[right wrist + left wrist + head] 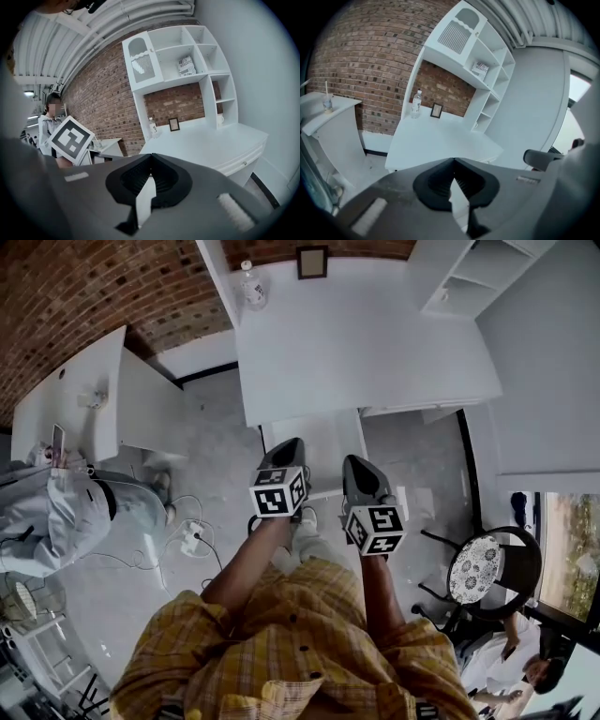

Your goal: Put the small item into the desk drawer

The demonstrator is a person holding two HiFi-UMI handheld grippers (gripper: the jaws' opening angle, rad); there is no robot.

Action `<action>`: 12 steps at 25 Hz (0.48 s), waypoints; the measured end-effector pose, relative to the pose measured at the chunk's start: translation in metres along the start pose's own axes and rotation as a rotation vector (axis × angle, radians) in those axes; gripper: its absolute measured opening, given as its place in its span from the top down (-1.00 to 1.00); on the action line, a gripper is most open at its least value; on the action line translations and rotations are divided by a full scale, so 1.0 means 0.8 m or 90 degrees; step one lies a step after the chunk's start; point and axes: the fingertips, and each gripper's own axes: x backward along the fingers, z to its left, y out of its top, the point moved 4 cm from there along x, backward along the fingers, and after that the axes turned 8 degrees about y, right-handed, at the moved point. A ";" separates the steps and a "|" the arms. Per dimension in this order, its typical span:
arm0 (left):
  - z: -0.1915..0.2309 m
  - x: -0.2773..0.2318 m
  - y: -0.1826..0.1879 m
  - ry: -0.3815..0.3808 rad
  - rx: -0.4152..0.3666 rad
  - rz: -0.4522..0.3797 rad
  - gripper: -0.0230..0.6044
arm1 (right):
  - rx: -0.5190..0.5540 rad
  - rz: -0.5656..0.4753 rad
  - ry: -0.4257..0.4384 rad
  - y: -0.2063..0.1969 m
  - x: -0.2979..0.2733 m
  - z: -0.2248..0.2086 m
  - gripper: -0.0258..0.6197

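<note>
The white desk (366,343) stands in front of me, with a drawer front and knob (243,163) under its curved edge. My left gripper (291,444) hangs short of the desk's front edge, jaws shut with nothing between them (453,161). My right gripper (356,463) is beside it, apart from the desk, also shut and empty (151,157). A clear bottle (251,282) and a small picture frame (312,261) stand at the desk's back. I cannot pick out a small item in either gripper.
A white panel (323,442) juts out below the desk's front edge, under the grippers. White shelves (478,273) rise at the right. At the left, a person (56,512) sits by a second white desk (70,395). Cables (192,538) lie on the floor; a patterned chair (478,568) stands at the right.
</note>
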 end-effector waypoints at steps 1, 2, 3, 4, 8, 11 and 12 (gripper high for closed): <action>-0.003 0.009 0.006 -0.003 -0.009 -0.010 0.92 | -0.001 -0.005 0.002 0.004 0.003 0.005 0.94; -0.007 0.018 0.011 -0.006 -0.020 -0.021 0.92 | -0.002 -0.010 0.003 0.007 0.007 0.009 0.94; -0.010 0.025 0.016 -0.010 -0.032 -0.032 0.92 | -0.004 -0.014 0.003 0.010 0.009 0.012 0.94; -0.014 0.033 0.021 -0.013 -0.042 -0.043 0.92 | -0.005 -0.018 0.001 0.013 0.012 0.015 0.94; -0.026 0.063 0.033 -0.024 -0.069 -0.078 0.92 | -0.013 -0.035 -0.001 0.023 0.024 0.024 0.94; -0.034 0.087 0.042 -0.030 -0.085 -0.103 0.92 | -0.011 -0.051 0.007 0.037 0.036 0.032 0.94; -0.037 0.095 0.044 -0.031 -0.088 -0.111 0.92 | -0.008 -0.056 0.009 0.041 0.040 0.035 0.94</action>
